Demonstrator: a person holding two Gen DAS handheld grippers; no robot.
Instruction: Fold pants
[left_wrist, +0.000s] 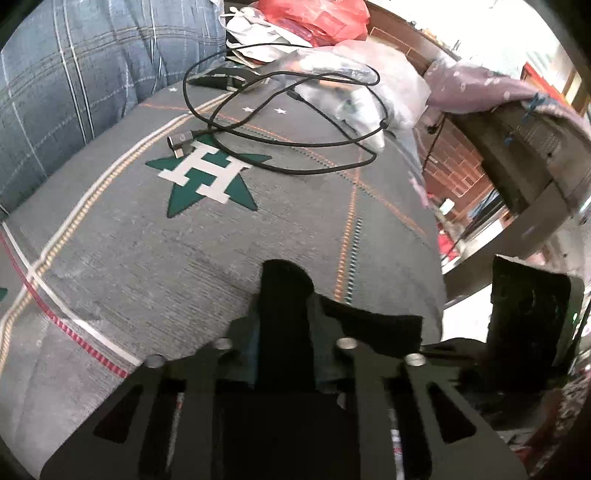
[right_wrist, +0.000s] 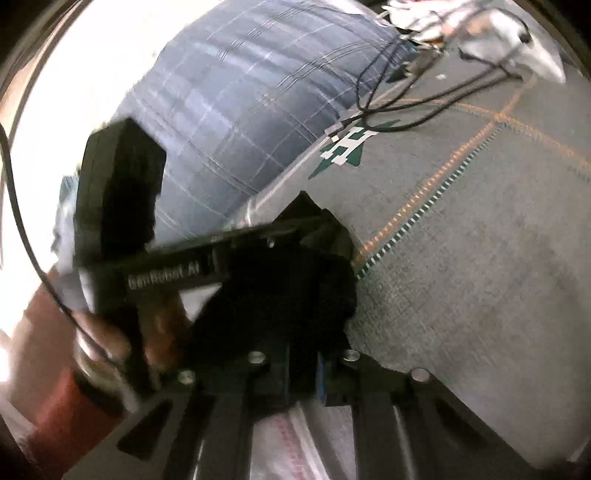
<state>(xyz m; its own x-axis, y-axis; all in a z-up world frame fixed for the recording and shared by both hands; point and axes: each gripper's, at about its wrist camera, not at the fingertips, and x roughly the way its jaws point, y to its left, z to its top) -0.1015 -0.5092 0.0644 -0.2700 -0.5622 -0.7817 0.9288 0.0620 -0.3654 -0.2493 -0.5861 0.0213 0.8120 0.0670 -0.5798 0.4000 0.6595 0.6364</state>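
Evidently held the black pants (left_wrist: 376, 326) bunched over the grey blanket's (left_wrist: 147, 240) near edge, pinched in the left gripper (left_wrist: 284, 332), fingers pressed together on the cloth. Clamped the same dark bundle in the right gripper (right_wrist: 301, 369) too, fingers closed on it. Farther back, saw a black cable (left_wrist: 280, 166) looped across the green star (left_wrist: 207, 184), beside a blue plaid quilt (left_wrist: 74, 92).

A black cable (left_wrist: 280, 122) lies looped on the grey star-print blanket (left_wrist: 147, 236), with a blue plaid quilt (left_wrist: 74, 81) at upper left.
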